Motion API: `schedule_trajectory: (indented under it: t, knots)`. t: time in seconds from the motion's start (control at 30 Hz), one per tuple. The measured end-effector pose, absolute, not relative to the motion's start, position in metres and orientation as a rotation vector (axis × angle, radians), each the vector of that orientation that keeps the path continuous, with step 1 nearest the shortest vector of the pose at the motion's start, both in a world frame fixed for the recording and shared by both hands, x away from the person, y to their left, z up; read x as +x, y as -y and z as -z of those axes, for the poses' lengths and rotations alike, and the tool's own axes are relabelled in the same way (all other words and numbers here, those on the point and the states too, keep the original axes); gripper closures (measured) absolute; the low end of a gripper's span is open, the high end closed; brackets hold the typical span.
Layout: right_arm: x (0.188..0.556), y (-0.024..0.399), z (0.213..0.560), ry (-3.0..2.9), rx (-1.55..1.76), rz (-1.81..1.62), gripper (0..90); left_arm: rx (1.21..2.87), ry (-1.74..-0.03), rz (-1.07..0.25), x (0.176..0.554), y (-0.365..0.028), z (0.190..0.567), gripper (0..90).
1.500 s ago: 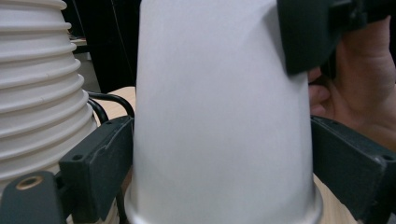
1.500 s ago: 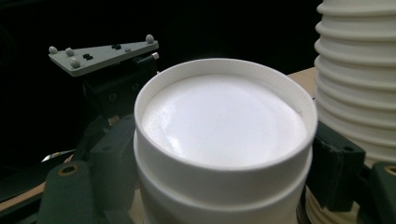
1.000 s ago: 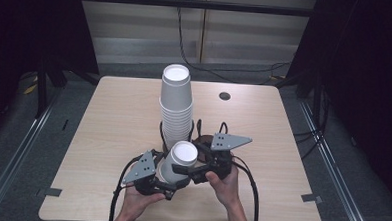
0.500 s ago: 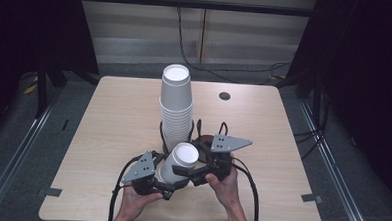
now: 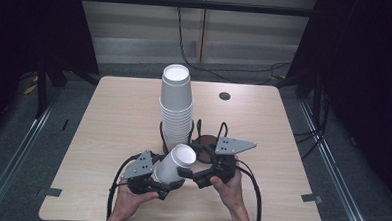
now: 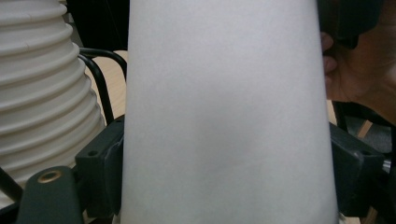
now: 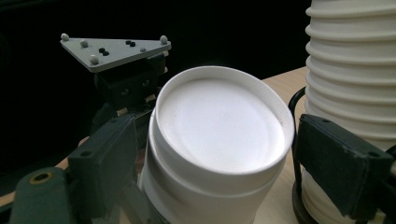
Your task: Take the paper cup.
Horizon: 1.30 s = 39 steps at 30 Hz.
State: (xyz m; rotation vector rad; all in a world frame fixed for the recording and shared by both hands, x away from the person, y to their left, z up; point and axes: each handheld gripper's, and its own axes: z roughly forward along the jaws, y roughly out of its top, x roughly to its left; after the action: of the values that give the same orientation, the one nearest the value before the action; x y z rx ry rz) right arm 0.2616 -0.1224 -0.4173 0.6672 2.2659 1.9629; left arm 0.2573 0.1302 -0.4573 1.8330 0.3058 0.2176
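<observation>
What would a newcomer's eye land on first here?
The tall stack of white cups in a black wire holder at the table's middle. Just in front of it, a single cup is held tilted between the two grippers: the left gripper clamps its body, while the right gripper has its jaws on either side of the upturned base, near the table's front edge.

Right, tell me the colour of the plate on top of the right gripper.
Grey plate, dotted with small pale studs; clearest in the high view.
</observation>
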Motion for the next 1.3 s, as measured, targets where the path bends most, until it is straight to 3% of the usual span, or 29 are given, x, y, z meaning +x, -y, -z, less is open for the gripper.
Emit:
schedule_trajectory:
  t: [1.3]
  knots:
    - [0.267, 0.138, 0.407, -2.624, 0.587, -1.625, 13.2, 2.155, -0.202, -0.199, 0.262, -0.138, 0.437, 16.8]
